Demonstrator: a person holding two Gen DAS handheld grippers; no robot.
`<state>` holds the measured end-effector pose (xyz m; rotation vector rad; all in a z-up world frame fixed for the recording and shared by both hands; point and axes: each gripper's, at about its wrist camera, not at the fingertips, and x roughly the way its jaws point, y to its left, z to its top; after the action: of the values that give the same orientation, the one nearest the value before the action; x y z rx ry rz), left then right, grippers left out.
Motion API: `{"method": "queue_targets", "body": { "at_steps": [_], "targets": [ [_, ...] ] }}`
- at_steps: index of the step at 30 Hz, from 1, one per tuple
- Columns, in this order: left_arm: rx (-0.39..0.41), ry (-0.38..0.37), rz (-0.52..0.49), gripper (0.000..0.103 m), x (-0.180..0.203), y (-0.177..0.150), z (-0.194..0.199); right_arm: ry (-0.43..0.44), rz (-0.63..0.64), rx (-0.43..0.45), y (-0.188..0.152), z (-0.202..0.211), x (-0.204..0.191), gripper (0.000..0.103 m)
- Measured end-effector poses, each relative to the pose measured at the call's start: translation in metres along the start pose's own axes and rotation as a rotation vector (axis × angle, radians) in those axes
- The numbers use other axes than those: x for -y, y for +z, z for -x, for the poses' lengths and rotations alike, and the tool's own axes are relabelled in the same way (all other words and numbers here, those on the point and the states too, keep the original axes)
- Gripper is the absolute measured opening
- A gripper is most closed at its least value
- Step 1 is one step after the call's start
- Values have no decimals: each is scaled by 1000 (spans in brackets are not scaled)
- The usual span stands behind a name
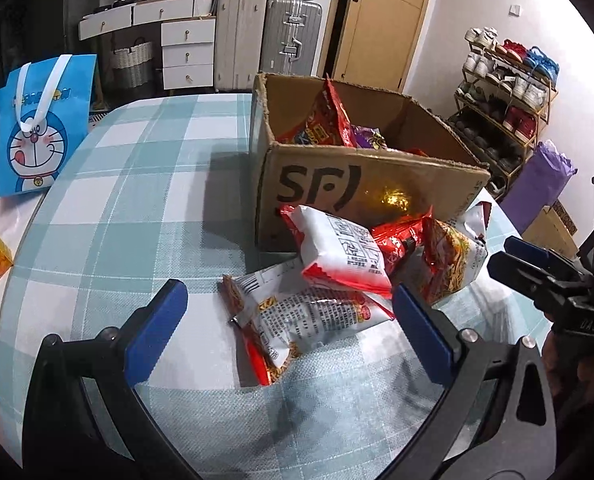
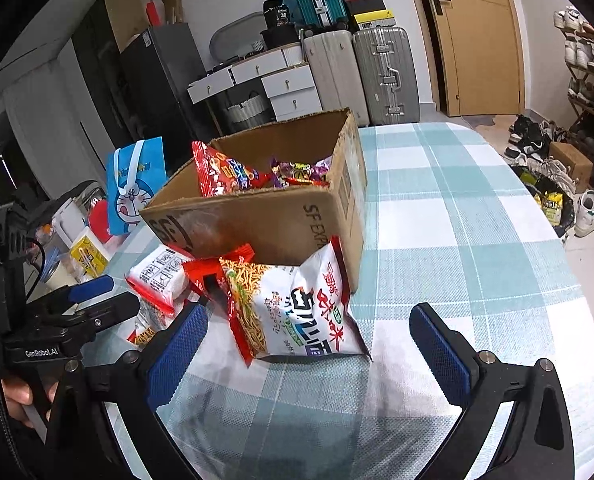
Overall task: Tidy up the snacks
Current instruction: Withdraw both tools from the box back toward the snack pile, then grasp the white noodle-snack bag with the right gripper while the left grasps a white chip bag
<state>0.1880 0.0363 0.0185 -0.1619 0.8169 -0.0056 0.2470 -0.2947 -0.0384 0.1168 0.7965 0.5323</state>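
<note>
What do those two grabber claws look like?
Both are black plastic frames with flat blue pads on the two fingers and small silver screws. The left gripper shows white "GenRobot.AI" lettering on its side; the right gripper looks the same.

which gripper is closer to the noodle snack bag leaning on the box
Right. The right gripper is open with the noodle snack bag just ahead between its fingers. The left gripper is open over a flat white packet, the leaning bag lying further off to its right.

left gripper [image 1: 289, 322]: black frame, blue pads, silver screws | right gripper [image 2: 309, 346]: same | "GenRobot.AI" marking on left gripper body
</note>
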Motion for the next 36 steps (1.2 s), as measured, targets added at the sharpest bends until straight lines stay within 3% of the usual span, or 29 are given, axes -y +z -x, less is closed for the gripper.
{"method": "queue_targets", "body": {
  "at_steps": [12, 18, 31, 34, 36],
  "targets": [
    [-33, 2, -24, 102, 5, 1, -20, -28, 36, -65, -6, -21, -2, 103],
    [-29, 2, -27, 102, 5, 3, -21, -9, 22, -44, -3, -27, -2, 103],
    [-23, -6, -28, 102, 3, 5, -22, 21, 42, -102, 4, -47, -6, 102],
    [-23, -4, -23, 102, 2, 5, -22, 19, 46, -108, 5, -50, -8, 97],
    [-19, -7, -23, 102, 2, 6, -21, 22, 46, -114, 6, -53, -9, 87]
  ]
}}
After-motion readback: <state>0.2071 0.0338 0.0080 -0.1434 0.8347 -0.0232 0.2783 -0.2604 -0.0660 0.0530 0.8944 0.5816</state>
